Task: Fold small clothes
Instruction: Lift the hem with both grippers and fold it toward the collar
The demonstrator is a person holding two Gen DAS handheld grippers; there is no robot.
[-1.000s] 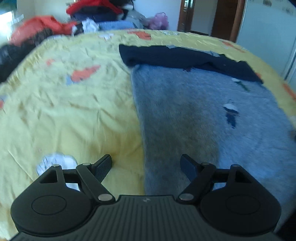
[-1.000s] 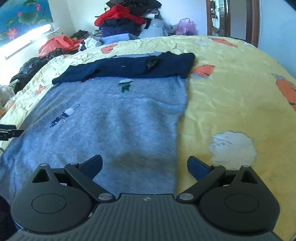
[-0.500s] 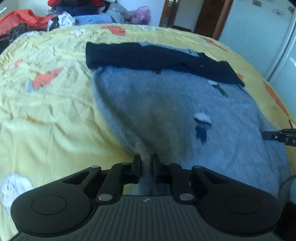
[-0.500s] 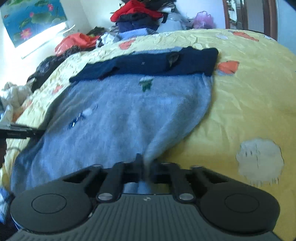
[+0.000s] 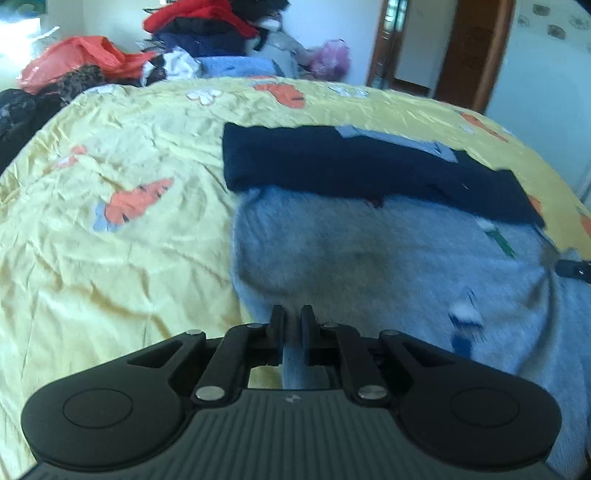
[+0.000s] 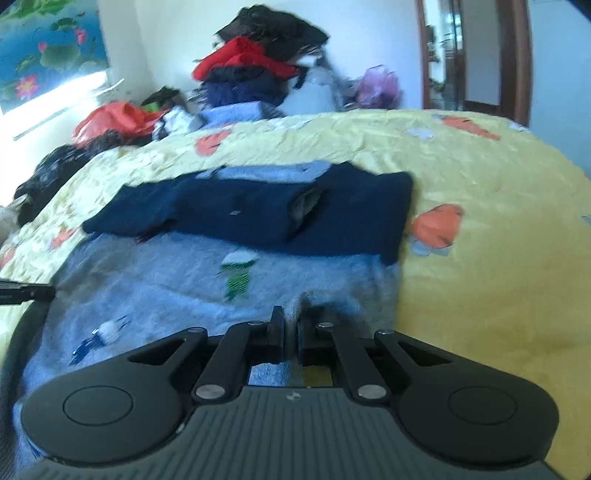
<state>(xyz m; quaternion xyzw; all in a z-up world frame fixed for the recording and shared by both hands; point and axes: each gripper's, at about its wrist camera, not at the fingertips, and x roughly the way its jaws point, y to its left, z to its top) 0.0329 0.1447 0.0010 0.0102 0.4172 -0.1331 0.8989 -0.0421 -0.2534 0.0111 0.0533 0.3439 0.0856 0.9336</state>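
Containers: none visible; all items lie loose on the bed or in heaps behind it.

Fuzzy light-blue knit sweater lies spread on the wrinkled yellow bedsheet with orange and white printed patches. Pile is soft and napped; small embroidered motifs sit on it, one green and white, one dark blue and white. Navy-blue folded sleeves lie flat across the far end of the sweater as a dark band, with a strip of light blue showing at the far edge.

Beyond the bed: untidy heap of red, navy and black clothes, an orange plastic bag and a pink crumpled bag. Brown wooden door frame on the right.

Left black two-finger gripper: jaws nearly together, pinching the near left edge of the sweater, fabric bunched between the fingers and raised off the sheet.

Right black two-finger gripper: jaws equally narrow, clamped on the near right edge, fabric puckered at the tips.

Each view shows the other gripper's tip at the frame edge, touching the sweater
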